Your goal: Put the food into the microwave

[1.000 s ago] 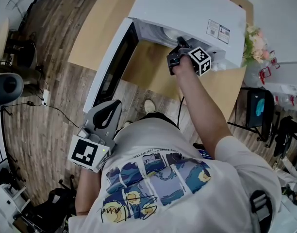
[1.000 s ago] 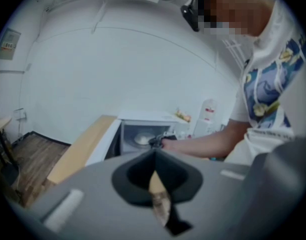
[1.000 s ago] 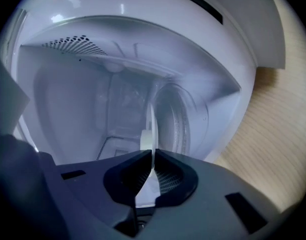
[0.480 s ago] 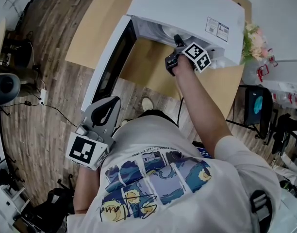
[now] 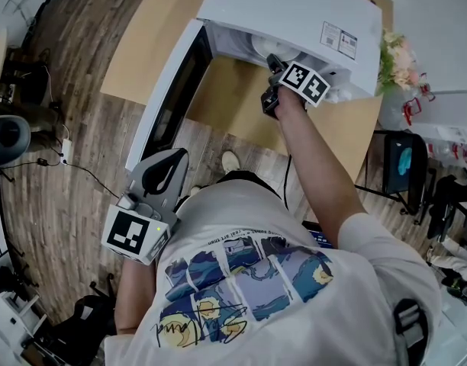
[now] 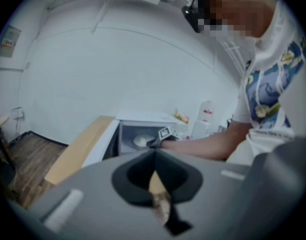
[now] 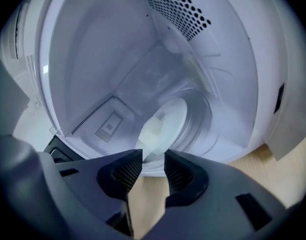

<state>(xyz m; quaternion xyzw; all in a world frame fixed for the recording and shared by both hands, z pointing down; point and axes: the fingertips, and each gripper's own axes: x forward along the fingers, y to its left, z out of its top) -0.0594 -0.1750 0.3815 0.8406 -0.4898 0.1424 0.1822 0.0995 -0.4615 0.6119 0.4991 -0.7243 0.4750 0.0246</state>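
The plate of food (image 7: 163, 126) already sits inside the microwave (image 5: 294, 14), at twelve o'clock in the head view. The right gripper (image 7: 153, 160) has its jaws opening, gripping nothing, with the plate just past their tips. The left gripper (image 6: 154, 156), at eight o'clock, has its jaws together and empty. Judging from this, what remains is withdrawing and closing the door (image 5: 176, 97).

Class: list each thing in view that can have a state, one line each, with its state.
Microwave door: swung open.
Plate of food: inside the microwave, on the turntable.
Right gripper: jaws opening, not gripping the plate.
Left gripper: jaws together, empty.
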